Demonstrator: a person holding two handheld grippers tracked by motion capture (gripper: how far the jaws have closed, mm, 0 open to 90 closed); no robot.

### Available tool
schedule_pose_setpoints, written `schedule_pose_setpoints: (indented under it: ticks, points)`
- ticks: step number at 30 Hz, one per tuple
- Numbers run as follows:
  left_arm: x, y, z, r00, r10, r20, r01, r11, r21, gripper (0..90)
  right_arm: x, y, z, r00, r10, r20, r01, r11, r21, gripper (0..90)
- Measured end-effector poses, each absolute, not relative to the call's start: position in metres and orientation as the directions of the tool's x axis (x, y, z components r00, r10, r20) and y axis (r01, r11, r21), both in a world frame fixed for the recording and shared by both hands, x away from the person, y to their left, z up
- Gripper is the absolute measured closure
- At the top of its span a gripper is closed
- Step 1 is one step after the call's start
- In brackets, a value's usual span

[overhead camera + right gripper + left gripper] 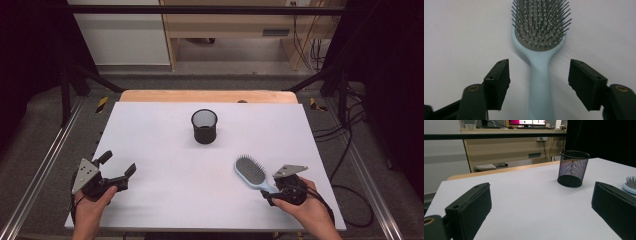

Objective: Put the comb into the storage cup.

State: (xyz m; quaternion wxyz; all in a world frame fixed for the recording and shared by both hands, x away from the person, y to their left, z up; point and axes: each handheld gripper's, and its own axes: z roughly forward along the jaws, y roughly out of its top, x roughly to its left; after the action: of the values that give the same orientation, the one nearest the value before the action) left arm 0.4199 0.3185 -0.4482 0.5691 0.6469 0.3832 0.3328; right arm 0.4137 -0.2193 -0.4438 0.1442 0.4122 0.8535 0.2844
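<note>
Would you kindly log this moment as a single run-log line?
left tool: open, idle | right tool: open, straddling handle, pads clear | hairbrush: flat on table, bristles up | mesh cup: upright, mid-table

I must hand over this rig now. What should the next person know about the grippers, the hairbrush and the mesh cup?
Left gripper: open, holds nothing, at the near left of the white table.
Right gripper: open, its jaws stand on either side of the hairbrush handle without touching it.
Hairbrush: flat on the table at the near right, bristles up.
Black mesh cup: upright at the middle, looks empty.
Done: nothing lifted.
Left, probably: grip the handle and carry the brush, perhaps to the cup.
</note>
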Motion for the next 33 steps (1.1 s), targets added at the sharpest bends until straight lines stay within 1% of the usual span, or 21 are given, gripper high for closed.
schedule_pose_setpoints:
  ticks: [1,2,3,8,14,15,16,18,22,23,30,33]
  points:
    - [0.42,0.319,-0.448,0.485,0.875,-0.006,0.117,-0.058,0.991,2.7,0.414,-0.219,-0.444,-0.619,0.786,-0.012,0.622,0.498,0.604,30.1]
    - [0.42,0.319,-0.448,0.485,0.874,-0.006,0.117,-0.058,0.991,2.7,0.416,-0.216,-0.446,-0.612,0.791,-0.001,0.635,0.493,0.594,22.9]
    - [0.42,0.319,-0.448,0.485,0.874,-0.007,0.117,-0.057,0.992,2.7,0.417,-0.215,-0.447,-0.609,0.793,-0.001,0.641,0.493,0.588,20.1]
    - [0.42,0.319,-0.448,0.485,0.874,-0.007,0.117,-0.057,0.992,2.7,0.421,-0.213,-0.45,-0.606,0.795,0.025,0.667,0.49,0.561,17.2]
    - [0.42,0.319,-0.448,0.487,0.874,-0.007,0.117,-0.057,0.991,2.7,0.425,-0.211,-0.454,-0.596,0.802,0.036,0.688,0.487,0.538,35.3]
    - [0.42,0.319,-0.448,0.487,0.874,-0.007,0.117,-0.057,0.991,2.7,0.425,-0.211,-0.454,-0.596,0.802,0.036,0.688,0.487,0.538,35.3]
    - [0.42,0.319,-0.448,0.487,0.873,-0.008,0.117,-0.056,0.992,2.7,0.427,-0.211,-0.456,-0.596,0.802,0.038,0.687,0.485,0.542,41.4]
    - [0.42,0.319,-0.448,0.488,0.873,-0.007,0.117,-0.057,0.991,2.7,0.428,-0.21,-0.457,-0.598,0.8,0.037,0.687,0.489,0.538,45.7]
    - [0.42,0.319,-0.448,0.488,0.873,-0.007,0.118,-0.058,0.991,2.7,0.431,-0.209,-0.461,-0.6,0.799,0.032,0.688,0.495,0.531,51.8]
    - [0.42,0.319,-0.448,0.487,0.873,-0.007,0.118,-0.058,0.991,2.7,0.431,-0.209,-0.461,-0.6,0.799,0.032,0.688,0.495,0.531,51.8]
    - [0.42,0.318,-0.449,0.488,0.873,-0.006,0.12,-0.06,0.991,2.8,0.431,-0.206,-0.462,-0.602,0.799,0.002,0.68,0.511,0.525,59.3]
    - [0.42,0.318,-0.449,0.489,0.872,-0.005,0.122,-0.063,0.991,2.7,0.429,-0.205,-0.462,-0.606,0.796,-0.002,0.676,0.516,0.526,65.5]
